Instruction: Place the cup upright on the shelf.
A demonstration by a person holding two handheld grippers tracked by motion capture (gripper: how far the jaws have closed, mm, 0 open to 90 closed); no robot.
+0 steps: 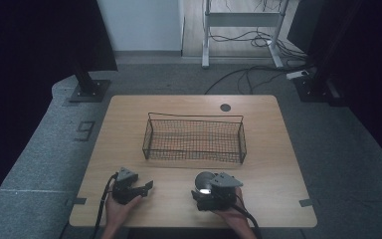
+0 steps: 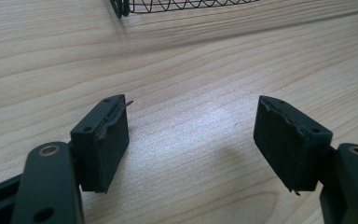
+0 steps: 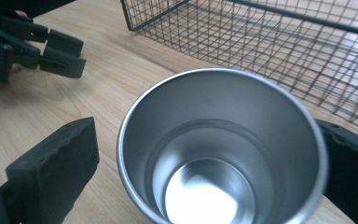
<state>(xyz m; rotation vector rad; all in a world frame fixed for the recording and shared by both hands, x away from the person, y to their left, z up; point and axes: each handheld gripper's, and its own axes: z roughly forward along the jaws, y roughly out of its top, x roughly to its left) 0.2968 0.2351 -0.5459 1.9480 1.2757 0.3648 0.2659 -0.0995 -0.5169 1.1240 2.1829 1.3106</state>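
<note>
While its mouth faces up, the steel cup [image 3: 221, 149] stands upright between the right hand-held gripper [image 3: 205, 172]'s spread jaws.

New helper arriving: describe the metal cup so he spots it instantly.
On the wooden table, look in front of the wire basket, toward the person. Between the right gripper jaws stands the metal cup, upright. It is the one shiny, round, open-topped thing there.

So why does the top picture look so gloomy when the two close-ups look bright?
High view: dim room, dark corners, one bright glint on the metal cup. Left gripper view: a soft pale sheen on the table between the open tongs. Right gripper view: the cup's rim smears slightly at the right edge.
</note>
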